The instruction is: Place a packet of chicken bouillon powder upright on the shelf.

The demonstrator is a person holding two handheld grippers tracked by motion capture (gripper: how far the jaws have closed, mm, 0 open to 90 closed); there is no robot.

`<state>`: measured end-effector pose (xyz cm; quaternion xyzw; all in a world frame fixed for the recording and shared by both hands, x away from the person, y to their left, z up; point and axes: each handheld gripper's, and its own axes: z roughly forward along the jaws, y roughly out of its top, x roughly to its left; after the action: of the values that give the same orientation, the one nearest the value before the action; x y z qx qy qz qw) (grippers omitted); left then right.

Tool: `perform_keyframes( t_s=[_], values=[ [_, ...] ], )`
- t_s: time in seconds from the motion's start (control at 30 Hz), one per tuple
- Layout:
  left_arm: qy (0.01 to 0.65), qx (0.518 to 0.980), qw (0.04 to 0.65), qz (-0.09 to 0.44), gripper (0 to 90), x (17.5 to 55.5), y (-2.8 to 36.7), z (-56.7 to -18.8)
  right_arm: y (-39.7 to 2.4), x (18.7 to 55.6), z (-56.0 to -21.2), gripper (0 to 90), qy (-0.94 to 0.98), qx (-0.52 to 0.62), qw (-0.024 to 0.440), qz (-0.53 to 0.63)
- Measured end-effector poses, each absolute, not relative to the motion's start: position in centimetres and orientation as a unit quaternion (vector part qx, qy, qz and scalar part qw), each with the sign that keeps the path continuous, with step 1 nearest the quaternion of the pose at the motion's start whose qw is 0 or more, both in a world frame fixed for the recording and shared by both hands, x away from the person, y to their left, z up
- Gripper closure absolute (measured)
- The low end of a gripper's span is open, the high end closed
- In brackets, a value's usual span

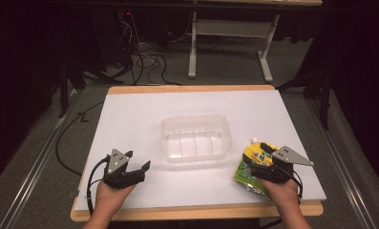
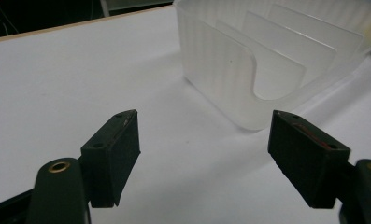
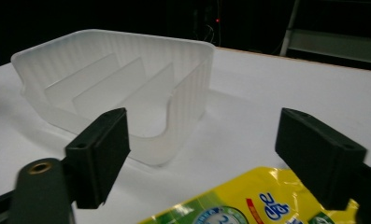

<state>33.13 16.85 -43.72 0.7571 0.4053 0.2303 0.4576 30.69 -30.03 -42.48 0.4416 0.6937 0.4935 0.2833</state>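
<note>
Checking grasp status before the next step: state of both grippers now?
Left gripper: open, nothing between its fingers.
Right gripper: open above the yellow pouch, not gripping it.

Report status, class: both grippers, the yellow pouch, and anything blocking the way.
Left gripper open, nothing between jaws. Right gripper open above yellow pouch, not gripping. Clear divided bin sits mid-table; nothing between pouch and bin.

Glossy foil pouch; frosted ribbed plastic bin.
</note>
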Motion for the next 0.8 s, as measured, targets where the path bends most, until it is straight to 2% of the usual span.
perform_keyframes(
  t_s=[0.4,0.53,0.57,0.8],
  values=[
    [0.418,0.756,0.447,0.233,26.3,37.2,15.0,-43.4,-36.2,25.9,-44.0,60.1,0.675,0.520,0.282,0.441],
    [0.436,0.737,0.457,0.240,28.2,38.5,14.5,-42.8,-38.0,24.3,-45.5,85.2,0.680,0.559,0.271,0.390],
    [0.439,0.735,0.460,0.237,28.3,38.8,14.5,-42.8,-38.3,24.1,-45.9,89.2,0.681,0.568,0.263,0.380],
    [0.440,0.733,0.468,0.223,29.1,39.9,13.9,-42.8,-39.2,23.0,-47.5,90.0,0.688,0.593,0.213,0.359]
  ],
)
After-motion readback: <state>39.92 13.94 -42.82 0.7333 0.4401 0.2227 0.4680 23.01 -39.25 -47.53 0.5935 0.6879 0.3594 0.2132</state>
